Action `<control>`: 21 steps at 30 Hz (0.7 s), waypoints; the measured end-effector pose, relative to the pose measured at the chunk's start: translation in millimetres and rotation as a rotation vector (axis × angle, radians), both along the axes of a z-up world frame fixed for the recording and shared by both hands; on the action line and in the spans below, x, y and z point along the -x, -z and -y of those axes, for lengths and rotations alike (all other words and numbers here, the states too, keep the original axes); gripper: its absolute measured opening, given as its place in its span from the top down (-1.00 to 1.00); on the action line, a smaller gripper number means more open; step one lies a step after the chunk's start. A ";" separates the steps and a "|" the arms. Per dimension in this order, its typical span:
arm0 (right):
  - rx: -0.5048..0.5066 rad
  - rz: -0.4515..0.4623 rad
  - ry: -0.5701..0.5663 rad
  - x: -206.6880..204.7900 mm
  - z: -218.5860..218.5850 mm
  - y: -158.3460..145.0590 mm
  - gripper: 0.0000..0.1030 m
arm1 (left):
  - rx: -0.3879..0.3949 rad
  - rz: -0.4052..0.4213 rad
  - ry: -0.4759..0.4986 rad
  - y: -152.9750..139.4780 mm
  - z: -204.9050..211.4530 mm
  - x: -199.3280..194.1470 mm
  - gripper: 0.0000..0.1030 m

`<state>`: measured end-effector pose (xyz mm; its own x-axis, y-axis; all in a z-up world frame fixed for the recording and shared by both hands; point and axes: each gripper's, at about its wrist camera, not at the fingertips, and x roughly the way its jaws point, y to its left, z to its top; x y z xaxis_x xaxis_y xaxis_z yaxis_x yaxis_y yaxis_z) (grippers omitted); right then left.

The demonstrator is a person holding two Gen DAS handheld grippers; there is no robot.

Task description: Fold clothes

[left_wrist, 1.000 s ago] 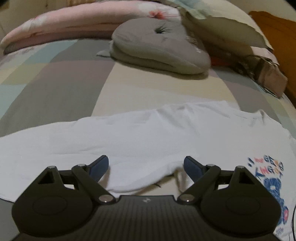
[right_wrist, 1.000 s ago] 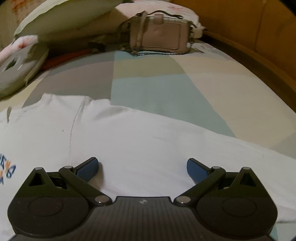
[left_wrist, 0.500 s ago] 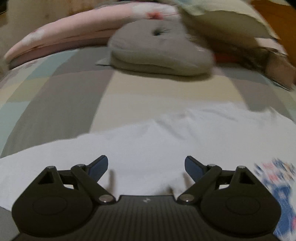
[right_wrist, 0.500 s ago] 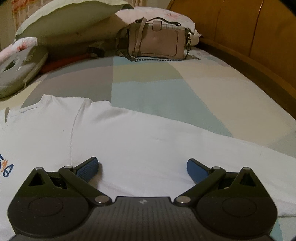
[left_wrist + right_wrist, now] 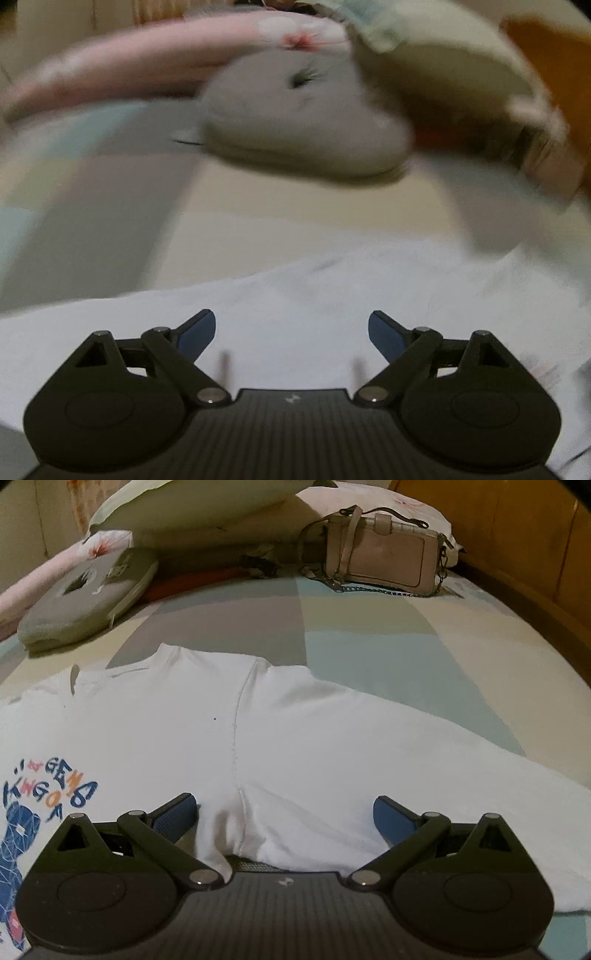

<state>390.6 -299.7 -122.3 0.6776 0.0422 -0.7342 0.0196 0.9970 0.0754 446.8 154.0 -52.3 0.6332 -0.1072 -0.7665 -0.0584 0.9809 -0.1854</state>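
White T-shirt lies flat, collar away, sleeves sideways; both jaws wide, holding nothing.

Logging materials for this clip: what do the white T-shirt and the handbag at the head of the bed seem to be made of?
White T-shirt: soft matte knit, probably cotton jersey; it drapes in gentle wrinkles, with a stitched sleeve seam and a printed graphic. Handbag: smooth beige-pink leather or faux leather, which one unclear; faint sheen, stiff boxy shape, metal chain strap.
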 end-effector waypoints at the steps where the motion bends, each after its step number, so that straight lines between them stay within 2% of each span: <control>1: -0.001 0.002 -0.004 0.2 0.7 0.2 -1.00 | 0.095 -0.022 0.017 4.3 4.1 -11.7 -0.74; 4: 0.013 0.006 -0.013 -0.7 -0.7 1.5 -1.00 | 0.170 -0.084 0.033 28.0 17.1 -43.9 -0.74; 7: 0.022 0.014 -0.023 1.6 -0.7 2.3 -1.00 | 0.090 -0.107 -0.030 52.2 20.0 -72.2 -0.73; 8: 0.019 0.015 -0.024 1.5 -0.2 2.4 -1.00 | 0.091 -0.088 -0.041 56.1 18.1 -78.6 -0.77; 11: 0.016 0.020 -0.029 1.5 0.6 3.0 -1.00 | 0.071 -0.045 -0.066 56.7 20.2 -93.0 -0.81; 15: 0.012 0.026 -0.032 1.9 1.6 2.1 -1.00 | 0.028 -0.046 -0.113 49.6 24.6 -98.7 -0.78; 21: -0.064 0.060 -0.011 7.8 18.9 -13.5 -1.00 | -0.041 -0.004 -0.028 14.8 44.1 -54.4 -0.79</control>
